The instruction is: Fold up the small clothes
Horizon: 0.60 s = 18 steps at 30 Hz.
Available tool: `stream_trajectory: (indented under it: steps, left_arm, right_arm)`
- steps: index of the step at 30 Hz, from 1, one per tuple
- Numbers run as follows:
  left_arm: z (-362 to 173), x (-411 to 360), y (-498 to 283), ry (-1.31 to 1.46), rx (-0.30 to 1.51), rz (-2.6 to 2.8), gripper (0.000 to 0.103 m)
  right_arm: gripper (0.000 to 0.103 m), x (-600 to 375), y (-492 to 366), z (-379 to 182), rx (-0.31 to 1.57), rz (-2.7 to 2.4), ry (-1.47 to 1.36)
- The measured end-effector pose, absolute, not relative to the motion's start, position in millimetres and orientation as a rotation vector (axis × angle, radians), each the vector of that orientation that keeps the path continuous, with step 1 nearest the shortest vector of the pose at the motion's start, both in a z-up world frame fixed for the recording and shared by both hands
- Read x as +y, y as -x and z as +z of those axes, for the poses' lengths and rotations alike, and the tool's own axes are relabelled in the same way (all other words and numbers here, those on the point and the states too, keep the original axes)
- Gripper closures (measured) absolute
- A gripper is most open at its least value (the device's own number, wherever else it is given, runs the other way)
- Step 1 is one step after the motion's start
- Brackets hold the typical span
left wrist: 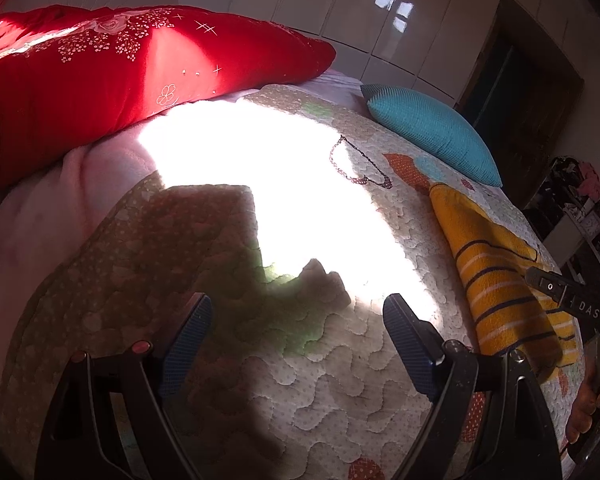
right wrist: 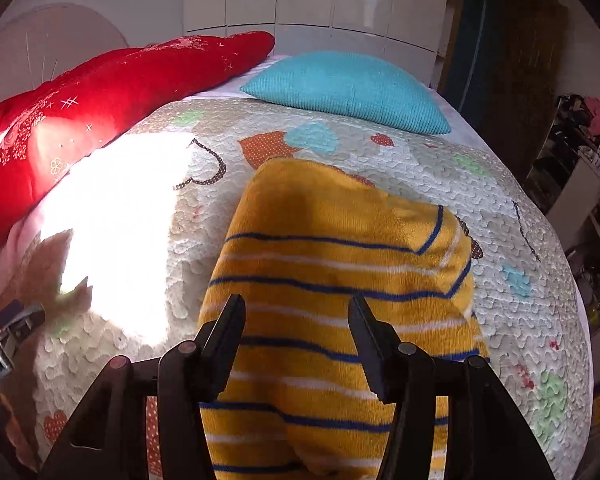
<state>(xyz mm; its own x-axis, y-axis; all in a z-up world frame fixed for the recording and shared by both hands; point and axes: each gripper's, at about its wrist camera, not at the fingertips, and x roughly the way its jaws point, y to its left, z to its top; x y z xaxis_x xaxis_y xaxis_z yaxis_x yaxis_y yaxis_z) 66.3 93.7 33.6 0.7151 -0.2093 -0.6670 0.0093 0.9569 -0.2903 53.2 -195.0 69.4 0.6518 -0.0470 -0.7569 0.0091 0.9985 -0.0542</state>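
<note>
A small yellow fleece garment (right wrist: 332,272) with blue and white stripes lies folded on the quilted bedspread (right wrist: 380,160). My right gripper (right wrist: 296,320) hovers over its near end with the jaws open and nothing between them. In the left wrist view the garment (left wrist: 496,276) lies at the right, and the right gripper (left wrist: 560,296) reaches over it. My left gripper (left wrist: 298,316) is open and empty above bare quilt (left wrist: 320,380), left of the garment. The left gripper also shows at the left edge of the right wrist view (right wrist: 8,336).
A red floral duvet (left wrist: 100,68) is bunched along the far left of the bed. A turquoise pillow (right wrist: 348,88) lies at the head. A bright sun patch (left wrist: 280,184) washes out the middle. White wardrobes (right wrist: 320,0) stand behind, cluttered shelves (right wrist: 580,168) at the right.
</note>
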Motion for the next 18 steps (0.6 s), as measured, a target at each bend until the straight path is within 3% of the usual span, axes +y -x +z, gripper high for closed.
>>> stream_trajectory:
  steps: [3,6,9,14,18]
  left_arm:
    - [36.7,91.2,-62.8,0.269,0.755,-0.127,0.017]
    - [44.9,85.7,-52.4,0.233,0.695,-0.105,0.016]
    - [54.3,76.7,-39.4,0.179,0.613,-0.072,0.016]
    - [69.9,58.9,-14.3,0.138,0.522,-0.016,0.014]
    - [93.9,41.9,22.7,0.137,0.424,-0.020,0.000]
  right_arm:
    - [0.044,-208.2,-31.7,35.6,0.967,-0.004,0.038]
    - [0.042,-223.2,3.6,40.2,0.924,0.006,0.025]
    - [0.033,-238.9,35.9,38.5,0.940,0.010,-0.003]
    - [0.033,-281.3,81.3,34.9,0.933,-0.046,-0.101]
    - [0.033,-316.4,98.0,41.7,0.866,-0.081,-0.203]
